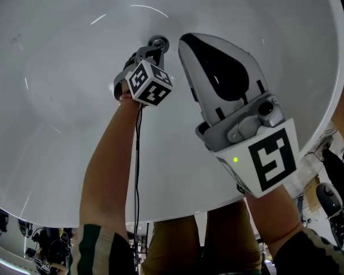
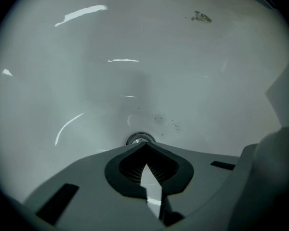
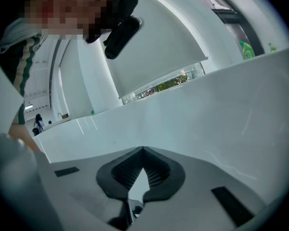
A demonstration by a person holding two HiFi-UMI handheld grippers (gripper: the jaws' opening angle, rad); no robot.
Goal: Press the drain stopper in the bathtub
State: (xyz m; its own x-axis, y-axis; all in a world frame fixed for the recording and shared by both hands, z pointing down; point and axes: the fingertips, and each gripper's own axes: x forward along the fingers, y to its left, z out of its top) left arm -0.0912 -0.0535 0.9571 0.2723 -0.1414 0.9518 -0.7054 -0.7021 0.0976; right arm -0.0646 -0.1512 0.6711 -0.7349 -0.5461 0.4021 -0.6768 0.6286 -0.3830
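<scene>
Head view: a white bathtub (image 1: 57, 96) fills the picture. The round metal drain stopper (image 1: 158, 43) sits in its floor near the top centre. The left tool (image 1: 153, 50) points steeply down, with its tips right at the stopper and its marker cube just below them in the picture. The right tool (image 1: 185, 38) is nearer the camera and to the right. Its tips are beside the stopper but raised above the tub floor.

Left gripper view: the left tool's (image 2: 144, 146) jaws are pressed together with nothing between them. The drain stopper (image 2: 139, 139) shows just past the tips, partly covered by them, and I cannot tell whether they touch it. Dark specks (image 2: 201, 17) mark the tub floor (image 2: 86, 95) farther off.

Right gripper view: the right tool's (image 3: 143, 149) jaws are also closed tip to tip and empty. They face the bathtub wall (image 3: 212, 114), and a green bottle (image 3: 247, 49) stands beyond the rim.
</scene>
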